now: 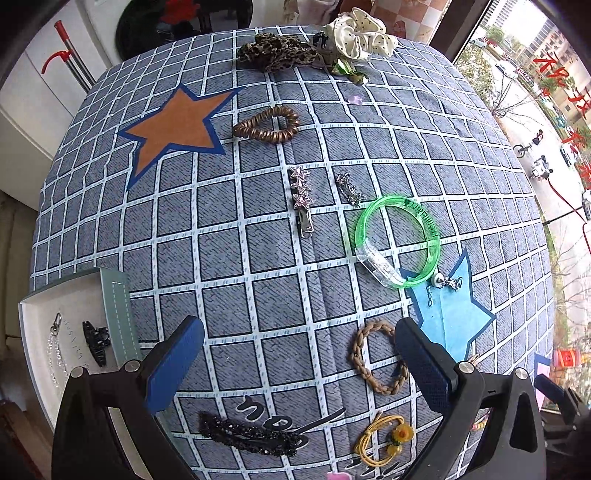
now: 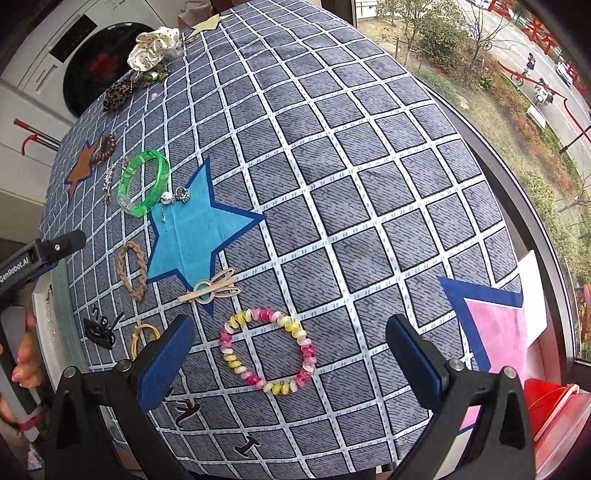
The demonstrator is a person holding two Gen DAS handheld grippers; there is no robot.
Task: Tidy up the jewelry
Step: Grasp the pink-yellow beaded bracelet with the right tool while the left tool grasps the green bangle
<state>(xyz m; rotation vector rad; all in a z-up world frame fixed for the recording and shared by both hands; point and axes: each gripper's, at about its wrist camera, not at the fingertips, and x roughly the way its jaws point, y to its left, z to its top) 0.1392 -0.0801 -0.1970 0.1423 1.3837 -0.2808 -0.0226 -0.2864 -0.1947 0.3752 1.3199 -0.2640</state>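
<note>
My left gripper (image 1: pixel 299 358) hangs open above the checked cloth, nothing between its fingers. A white jewelry box (image 1: pixel 40 332) at its left holds a silver chain (image 1: pixel 55 347) and a small black claw clip (image 1: pixel 96 341). A braided tan hair tie (image 1: pixel 376 356) lies by the right finger. A black beaded clip (image 1: pixel 247 434) and a yellow elastic (image 1: pixel 384 439) lie below. A green bangle (image 1: pixel 399 240) and a star hairpin (image 1: pixel 303 197) sit further out. My right gripper (image 2: pixel 290 358) is open around a pink-and-yellow spiral bracelet (image 2: pixel 267 350), well above it.
Far end of the table holds a cream scrunchie (image 1: pixel 360 35), a leopard scrunchie (image 1: pixel 277 51) and a brown spiral tie (image 1: pixel 267 125). A beige hair clip (image 2: pixel 210 290) lies on the blue star patch (image 2: pixel 192 236). A window runs along the right edge; a red container (image 2: pixel 554 406) stands below.
</note>
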